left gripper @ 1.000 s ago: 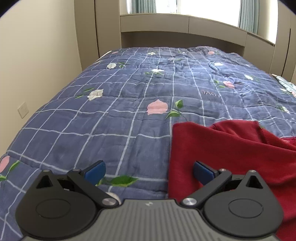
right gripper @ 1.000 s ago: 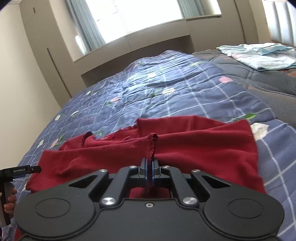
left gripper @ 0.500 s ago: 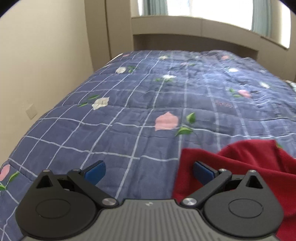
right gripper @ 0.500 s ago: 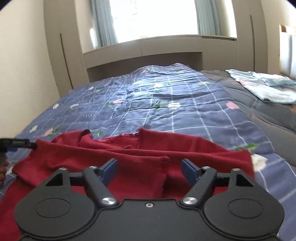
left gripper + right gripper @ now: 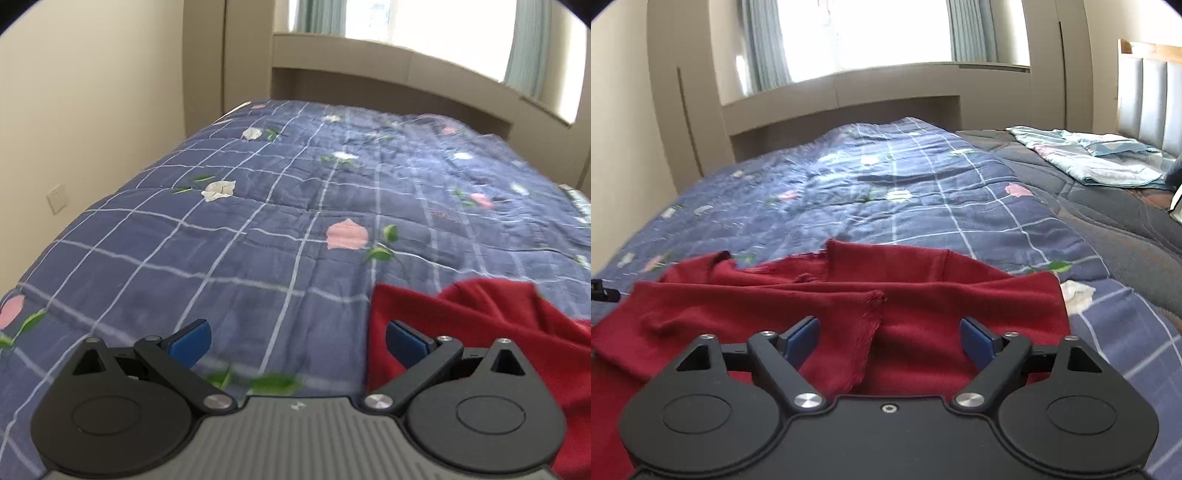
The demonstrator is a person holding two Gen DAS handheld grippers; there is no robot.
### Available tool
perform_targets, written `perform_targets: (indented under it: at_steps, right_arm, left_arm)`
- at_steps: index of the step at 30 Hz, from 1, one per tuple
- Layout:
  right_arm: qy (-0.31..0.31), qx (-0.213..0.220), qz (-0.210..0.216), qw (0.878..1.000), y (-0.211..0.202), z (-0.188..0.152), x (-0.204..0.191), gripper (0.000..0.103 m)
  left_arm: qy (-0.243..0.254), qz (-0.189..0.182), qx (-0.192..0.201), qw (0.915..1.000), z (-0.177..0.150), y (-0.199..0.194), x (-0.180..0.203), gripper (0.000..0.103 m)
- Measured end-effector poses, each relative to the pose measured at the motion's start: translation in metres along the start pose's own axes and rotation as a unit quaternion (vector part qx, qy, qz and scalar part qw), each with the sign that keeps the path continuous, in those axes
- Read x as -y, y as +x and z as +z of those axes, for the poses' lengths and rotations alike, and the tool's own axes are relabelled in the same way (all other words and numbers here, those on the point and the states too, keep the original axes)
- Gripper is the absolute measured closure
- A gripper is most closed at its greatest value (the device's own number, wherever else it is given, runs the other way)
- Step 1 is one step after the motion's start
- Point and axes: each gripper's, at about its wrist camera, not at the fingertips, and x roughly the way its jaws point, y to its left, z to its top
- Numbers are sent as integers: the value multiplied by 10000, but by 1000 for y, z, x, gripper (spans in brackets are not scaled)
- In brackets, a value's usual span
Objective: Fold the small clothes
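A dark red knit garment (image 5: 923, 291) lies partly folded on the blue floral quilt (image 5: 923, 192). One flap with a frayed corner lies across its middle. My right gripper (image 5: 888, 339) is open and empty, just above the garment's near part. In the left wrist view the garment (image 5: 480, 317) lies at the lower right, its left edge by my right finger. My left gripper (image 5: 297, 343) is open and empty over the quilt (image 5: 258, 221), beside that left edge.
A folded pale blue cloth (image 5: 1097, 162) lies on a dark grey blanket (image 5: 1126, 221) at the right. A padded headboard (image 5: 1148, 96) stands at the far right. A beige wall (image 5: 74, 110) runs along the bed's left side. A window ledge (image 5: 388, 59) is beyond the bed.
My right gripper opened and let go of the red flap, which now lies flat on the garment. Both grippers have drawn back and tilted up a little.
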Motion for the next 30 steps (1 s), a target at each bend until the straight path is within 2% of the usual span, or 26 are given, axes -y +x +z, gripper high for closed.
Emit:
perform_targets:
  at_steps: [2, 6, 10, 13, 16, 20, 22, 30]
  right_arm:
    - [-71, -21, 25, 10000, -11, -7, -3, 3]
    - [-347, -127, -89, 9993, -14, -22, -9, 1]
    - [-366, -125, -151, 9991, -11, -26, -12, 1]
    - [-434, -132, -186, 9988, -8, -30, -14, 1]
    - [-437, -134, -182, 9988, -8, -30, -13, 1]
    - [-417, -134, -167, 9989, -7, -31, -13, 0]
    - [-421, -136, -167, 9989, -7, -31, -13, 0]
    - [-401, -135, -142, 9990, -6, -32, -12, 0]
  left_arm:
    - [133, -90, 49, 9999, -15, -20, -7, 0]
    - [447, -121, 60, 9989, -45, -49, -13, 0]
    - [710, 63, -38, 9974, -62, -52, -8, 0]
    - [783, -1, -54, 9969, -69, -53, -3, 0]
    - [723, -100, 143, 9972, -69, -56, 3, 0]
    - [700, 71, 216, 9973, -64, -43, 16, 0]
    - [662, 314, 277, 9969, -61, -35, 20, 3]
    - [-7, 584, 310, 9978, -63, -35, -5, 11]
